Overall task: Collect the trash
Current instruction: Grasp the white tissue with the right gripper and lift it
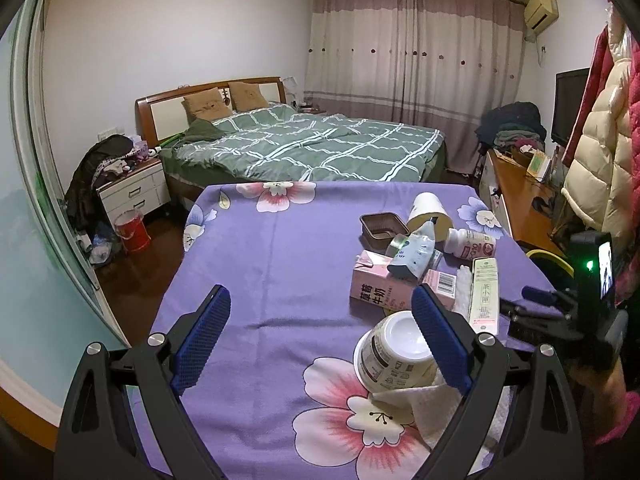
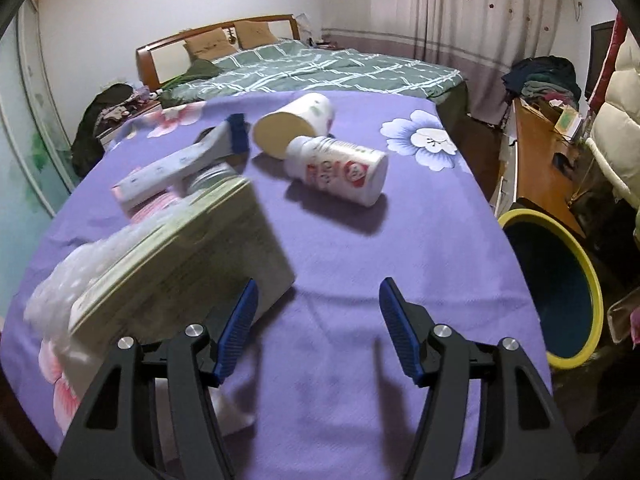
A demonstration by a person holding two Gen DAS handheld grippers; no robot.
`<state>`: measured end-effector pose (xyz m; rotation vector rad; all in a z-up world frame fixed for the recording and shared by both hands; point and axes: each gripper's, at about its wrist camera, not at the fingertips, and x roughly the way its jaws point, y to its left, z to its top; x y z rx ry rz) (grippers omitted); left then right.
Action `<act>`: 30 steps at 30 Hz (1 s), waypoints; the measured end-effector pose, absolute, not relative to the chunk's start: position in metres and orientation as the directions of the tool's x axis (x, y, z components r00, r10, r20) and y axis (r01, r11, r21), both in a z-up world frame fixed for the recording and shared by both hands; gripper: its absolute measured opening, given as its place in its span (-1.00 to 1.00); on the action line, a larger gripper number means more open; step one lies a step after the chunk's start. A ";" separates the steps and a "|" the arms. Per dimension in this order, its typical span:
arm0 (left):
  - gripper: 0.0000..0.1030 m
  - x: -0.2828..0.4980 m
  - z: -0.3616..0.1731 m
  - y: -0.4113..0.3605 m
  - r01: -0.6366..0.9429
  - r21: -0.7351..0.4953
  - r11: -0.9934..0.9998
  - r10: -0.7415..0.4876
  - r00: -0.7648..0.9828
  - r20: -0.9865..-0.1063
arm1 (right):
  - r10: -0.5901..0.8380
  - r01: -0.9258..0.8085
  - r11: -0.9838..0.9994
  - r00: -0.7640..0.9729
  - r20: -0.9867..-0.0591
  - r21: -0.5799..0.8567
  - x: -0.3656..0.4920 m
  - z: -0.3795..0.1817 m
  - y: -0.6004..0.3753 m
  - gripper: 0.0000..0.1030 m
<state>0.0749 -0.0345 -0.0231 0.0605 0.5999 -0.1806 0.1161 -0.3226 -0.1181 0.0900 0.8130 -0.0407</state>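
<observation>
Trash lies on a purple flowered tablecloth (image 1: 272, 264). In the left wrist view I see an overturned white bowl (image 1: 394, 350) on a crumpled tissue (image 1: 432, 408), a pink milk carton (image 1: 370, 286), a long cream box (image 1: 485, 296), a blue pouch (image 1: 412, 250), a white bottle (image 1: 472, 243), a brown tray (image 1: 382, 229) and a paper cup (image 1: 428, 210). My left gripper (image 1: 320, 312) is open, its right finger beside the bowl. My right gripper (image 2: 318, 300) is open and empty over the cloth (image 2: 400, 240), with the cream box (image 2: 192, 256) at its left finger. The bottle (image 2: 340, 170) and cup (image 2: 296, 124) lie beyond.
A yellow-rimmed blue bin (image 2: 556, 288) stands just off the table's right edge. A bed (image 1: 312, 144) lies behind the table. A wooden desk (image 1: 520, 196) and hanging coats (image 1: 600, 140) are on the right. A nightstand (image 1: 134, 192) and red bucket (image 1: 132, 230) are at the left.
</observation>
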 end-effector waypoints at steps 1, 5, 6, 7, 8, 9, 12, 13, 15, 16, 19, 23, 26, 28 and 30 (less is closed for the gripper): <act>0.76 0.075 -0.023 -0.035 0.187 0.007 0.982 -0.151 0.811 -0.565 | 0.009 0.068 0.995 0.692 -0.722 0.078 0.112 -0.115 -0.324 0.17; 0.76 0.077 -0.022 -0.033 0.183 0.004 0.983 -0.149 0.815 -0.560 | 0.115 -0.007 0.988 0.703 -0.702 0.155 0.078 -0.097 -0.320 0.17; 0.76 0.078 -0.022 -0.033 0.184 0.001 0.983 -0.151 0.815 -0.559 | 0.137 -0.031 0.987 0.698 -0.703 0.161 0.070 -0.096 -0.314 0.17; 0.76 0.078 -0.022 -0.034 0.184 -0.001 0.983 -0.153 0.815 -0.559 | 0.158 -0.055 0.985 0.689 -0.707 0.166 0.063 -0.096 -0.308 0.17; 0.76 0.077 -0.023 -0.034 0.184 -0.001 0.983 -0.153 0.815 -0.558 | 0.175 -0.073 0.982 0.680 -0.712 0.172 0.059 -0.098 -0.302 0.17; 0.76 0.077 -0.024 -0.034 0.184 -0.003 0.983 -0.155 0.815 -0.558 | 0.197 -0.092 0.979 0.666 -0.720 0.182 0.054 -0.102 -0.295 0.17; 0.76 0.076 -0.023 -0.034 0.190 -0.006 0.982 -0.160 0.814 -0.559 | 0.198 -0.116 0.980 0.629 -0.752 0.161 0.056 -0.118 -0.277 0.17; 0.76 0.075 -0.023 -0.034 0.191 -0.005 0.981 -0.162 0.814 -0.558 | 0.202 -0.121 0.979 0.613 -0.764 0.162 0.058 -0.125 -0.271 0.17; 0.76 0.073 -0.023 -0.034 0.192 -0.002 0.981 -0.161 0.816 -0.555 | 0.220 -0.132 0.975 0.593 -0.775 0.176 0.060 -0.133 -0.264 0.17; 0.76 0.072 -0.022 -0.034 0.191 0.001 0.982 -0.159 0.818 -0.553 | 0.219 -0.140 0.976 0.591 -0.777 0.169 0.060 -0.135 -0.261 0.06; 0.76 0.070 -0.020 -0.033 0.187 0.001 0.982 -0.156 0.822 -0.548 | 0.257 -0.168 0.966 0.567 -0.783 0.196 0.058 -0.136 -0.258 -0.82; 0.76 0.069 -0.021 -0.031 0.185 -0.003 0.983 -0.156 0.822 -0.548 | 0.315 -0.206 0.949 0.562 -0.765 0.239 0.048 -0.122 -0.264 -0.87; 0.76 0.069 -0.021 -0.031 0.188 -0.002 0.982 -0.158 0.820 -0.551 | 0.373 -0.248 0.928 0.579 -0.725 0.279 0.038 -0.099 -0.271 -0.87; 0.76 0.069 -0.021 -0.032 0.189 0.001 0.982 -0.158 0.821 -0.549 | 0.397 -0.264 0.918 0.596 -0.698 0.297 0.033 -0.083 -0.277 -0.87; 0.76 0.069 -0.021 -0.033 0.190 0.002 0.982 -0.158 0.821 -0.549 | 0.419 -0.282 0.908 0.614 -0.668 0.311 0.028 -0.068 -0.282 -0.87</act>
